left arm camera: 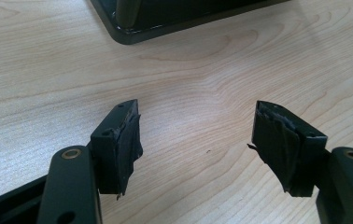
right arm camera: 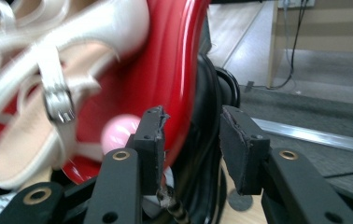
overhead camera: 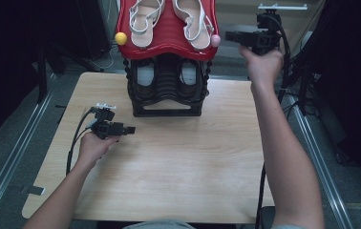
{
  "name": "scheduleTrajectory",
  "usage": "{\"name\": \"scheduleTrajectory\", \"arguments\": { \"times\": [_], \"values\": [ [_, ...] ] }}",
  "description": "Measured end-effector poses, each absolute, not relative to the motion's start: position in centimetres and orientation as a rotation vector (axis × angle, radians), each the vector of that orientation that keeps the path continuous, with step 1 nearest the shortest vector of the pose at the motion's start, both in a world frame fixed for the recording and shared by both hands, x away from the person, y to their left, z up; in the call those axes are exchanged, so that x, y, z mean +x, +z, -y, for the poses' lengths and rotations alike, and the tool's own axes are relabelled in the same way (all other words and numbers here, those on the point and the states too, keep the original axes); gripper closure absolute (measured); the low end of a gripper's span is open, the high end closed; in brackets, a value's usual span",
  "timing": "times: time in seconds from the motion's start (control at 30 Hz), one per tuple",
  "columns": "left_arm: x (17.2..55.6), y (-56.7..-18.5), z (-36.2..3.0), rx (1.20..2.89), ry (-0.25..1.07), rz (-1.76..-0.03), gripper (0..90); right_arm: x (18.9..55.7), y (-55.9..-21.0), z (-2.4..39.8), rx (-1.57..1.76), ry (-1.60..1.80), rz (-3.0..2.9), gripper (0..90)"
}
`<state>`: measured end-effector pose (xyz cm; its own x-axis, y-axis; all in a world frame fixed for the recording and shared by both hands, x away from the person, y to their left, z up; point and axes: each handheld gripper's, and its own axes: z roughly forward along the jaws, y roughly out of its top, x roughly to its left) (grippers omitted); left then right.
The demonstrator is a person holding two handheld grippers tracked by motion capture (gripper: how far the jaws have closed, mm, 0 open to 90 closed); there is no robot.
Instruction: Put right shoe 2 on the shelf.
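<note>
A shoe rack stands at the back of the wooden table (overhead camera: 178, 167). Its red top shelf (overhead camera: 168, 34) carries a pair of white strappy sandals (overhead camera: 194, 21). A yellow knob (overhead camera: 121, 38) and a pink knob (overhead camera: 215, 40) sit at its front corners. Dark shoes lie in the black lower tiers (overhead camera: 167, 88). My right gripper (overhead camera: 227, 36) is held up just right of the pink knob, pointing left. In the right gripper view its jaws (right arm camera: 191, 140) stand apart and empty, with the red shelf edge (right arm camera: 170, 60), pink knob (right arm camera: 118, 131) and a sandal (right arm camera: 48, 98) behind. My left gripper (overhead camera: 132, 130) rests low over the table, open (left arm camera: 195, 140), near the rack's base (left arm camera: 165, 21).
Metal floor rails (overhead camera: 11, 157) run along both sides of the table. Cables trail from each gripper, and more cables and dark stands crowd the floor at the right (overhead camera: 307, 95). Bare tabletop lies in front of the rack.
</note>
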<state>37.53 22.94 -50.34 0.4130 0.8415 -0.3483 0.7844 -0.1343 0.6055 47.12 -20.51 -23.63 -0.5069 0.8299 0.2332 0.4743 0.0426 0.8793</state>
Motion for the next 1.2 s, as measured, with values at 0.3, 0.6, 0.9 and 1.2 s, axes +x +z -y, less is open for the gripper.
{"name": "scheduleTrajectory", "arguments": {
  "times": [0.3,0.6,0.9,1.2],
  "values": [
    [37.5,-50.4,-22.8,1.924,0.107,-1.384,32.9,46.4,-26.7,21.4,1.368,1.476,-1.966,61.9],
    [37.5,-50.4,-22.8,1.917,0.104,-1.379,32.9,45.3,-30.0,21.7,1.414,1.451,-1.973,62.9],
    [37.5,-50.3,-22.8,1.923,0.106,-1.375,32.9,44.2,-32.9,21.9,1.445,1.466,-2.004,63.2],
    [37.4,-50.3,-22.7,1.925,0.107,-1.373,32.9,41.9,-37.0,21.8,1.447,1.471,-2.021,64.3]
  ]
}}
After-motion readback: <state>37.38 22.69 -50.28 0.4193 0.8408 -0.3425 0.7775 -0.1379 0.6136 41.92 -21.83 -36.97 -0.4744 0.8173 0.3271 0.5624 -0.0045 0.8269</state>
